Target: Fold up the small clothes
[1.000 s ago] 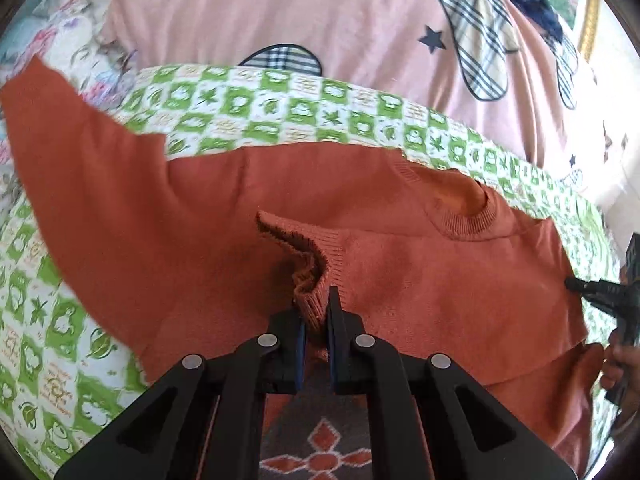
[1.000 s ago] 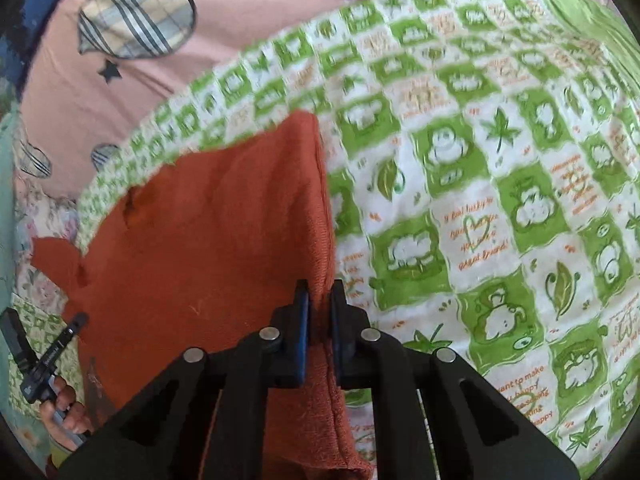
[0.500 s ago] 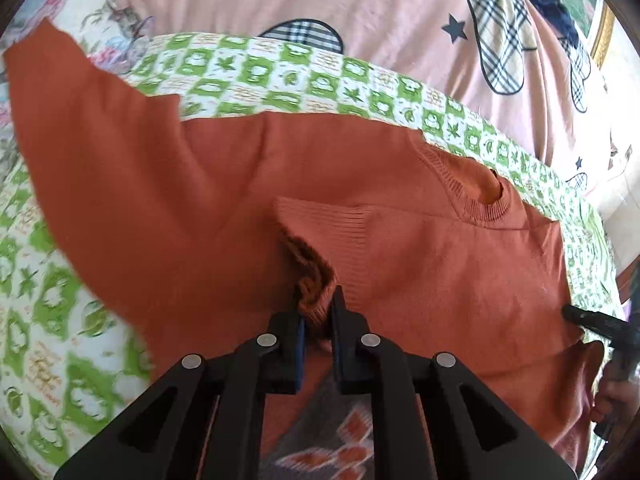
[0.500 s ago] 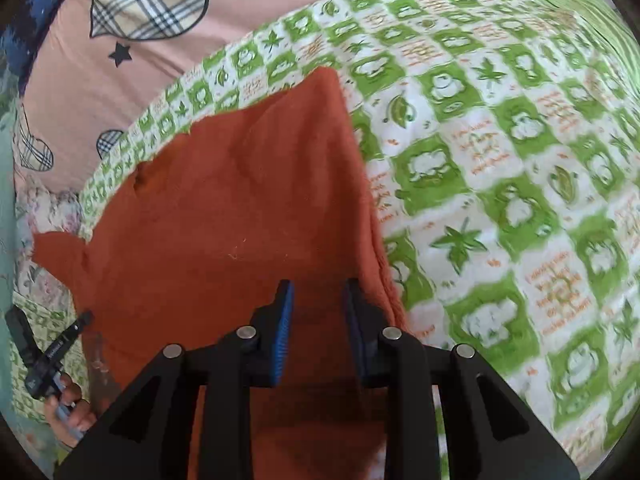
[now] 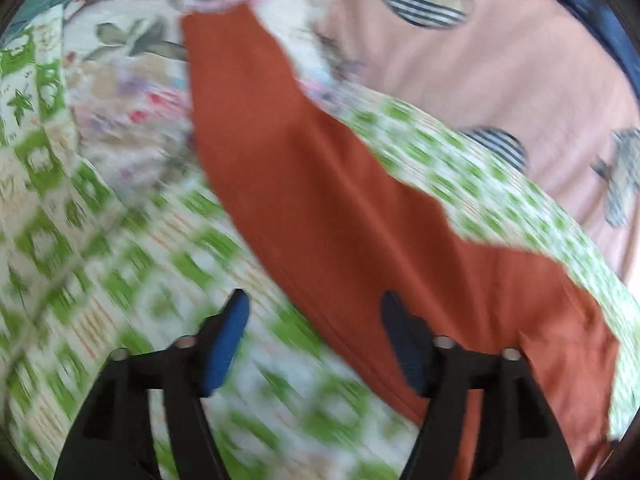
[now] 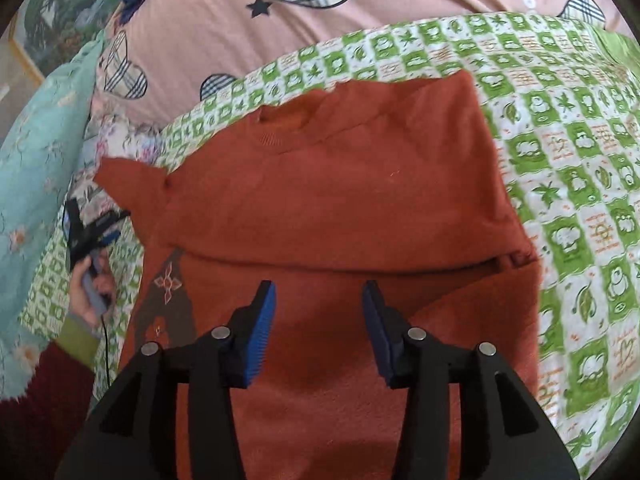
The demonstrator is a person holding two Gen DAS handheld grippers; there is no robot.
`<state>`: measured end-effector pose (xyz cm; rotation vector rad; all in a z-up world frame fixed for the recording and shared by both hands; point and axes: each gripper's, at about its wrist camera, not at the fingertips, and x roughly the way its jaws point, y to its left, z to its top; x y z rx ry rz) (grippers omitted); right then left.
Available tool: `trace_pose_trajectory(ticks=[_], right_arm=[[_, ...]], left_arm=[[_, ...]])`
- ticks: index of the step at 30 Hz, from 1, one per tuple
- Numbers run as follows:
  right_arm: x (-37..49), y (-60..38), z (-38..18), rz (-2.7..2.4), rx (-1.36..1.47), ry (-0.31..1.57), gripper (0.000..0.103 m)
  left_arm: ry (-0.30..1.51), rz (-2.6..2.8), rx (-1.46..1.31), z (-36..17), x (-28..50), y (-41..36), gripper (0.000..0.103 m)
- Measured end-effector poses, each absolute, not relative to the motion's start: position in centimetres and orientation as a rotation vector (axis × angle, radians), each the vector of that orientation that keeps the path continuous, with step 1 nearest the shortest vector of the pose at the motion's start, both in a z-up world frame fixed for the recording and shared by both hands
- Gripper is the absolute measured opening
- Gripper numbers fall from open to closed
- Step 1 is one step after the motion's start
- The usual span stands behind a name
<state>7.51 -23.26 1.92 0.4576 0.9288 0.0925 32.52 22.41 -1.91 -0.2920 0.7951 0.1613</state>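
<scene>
A small rust-orange sweater (image 6: 340,200) lies on a green-and-white checked cloth (image 6: 580,184), its right sleeve folded across the chest and its neckline (image 6: 280,120) toward the far side. My right gripper (image 6: 318,300) hovers over the sweater's lower body, jaws opening, nothing between the pads. In the blurred left wrist view the sweater's left sleeve (image 5: 320,184) stretches away over the cloth. My left gripper (image 5: 312,316) is beside that sleeve's edge, jaws opening wide and holding nothing. The left gripper (image 6: 96,228) also shows at the left of the right wrist view, in a person's hand.
A pink sheet with plaid hearts (image 6: 224,20) lies beyond the checked cloth. A pale blue floral pillow (image 6: 36,152) sits at the left. Floral bedding (image 5: 132,92) lies under the sleeve's far end. A dark patterned patch (image 6: 168,296) shows on the sweater's lower left.
Both grippers let go of the sweater and opened. The left one swung leftward off the folded cuff to the outstretched sleeve. The right one drew back, with the right sleeve left folded across the chest.
</scene>
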Motion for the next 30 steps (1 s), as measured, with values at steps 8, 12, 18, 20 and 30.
trace_pose_trajectory(ticks=[8,12,18,20,30], right_arm=[[8.5,-21.5,0.7,0.125,0.441,0.998,0.048],[9.2,-20.2,0.4,0.161,0.424,1.014,0.048],[8.9,-19.3,1.1,0.204,0.422,0.987,0.048],[8.6,-19.6,1.3,0.203,0.429,0.978,0.048],[6.2,-23.1,2.5,0.138,0.494,0.911,0.048]], left_arm=[[0.781,0.273,-0.487,-2.6,40.2,31.5,0.083],[0.784,0.288,-0.52,-3.6,42.0,33.3,0.073],[0.736,0.196,-0.413,-2.2,41.3,30.8,0.003],[0.691,0.167,-0.392,-0.6,40.0,28.8,0.002],[0.594,-0.184,-0.21,5.7,31.4,11.2,0.003]])
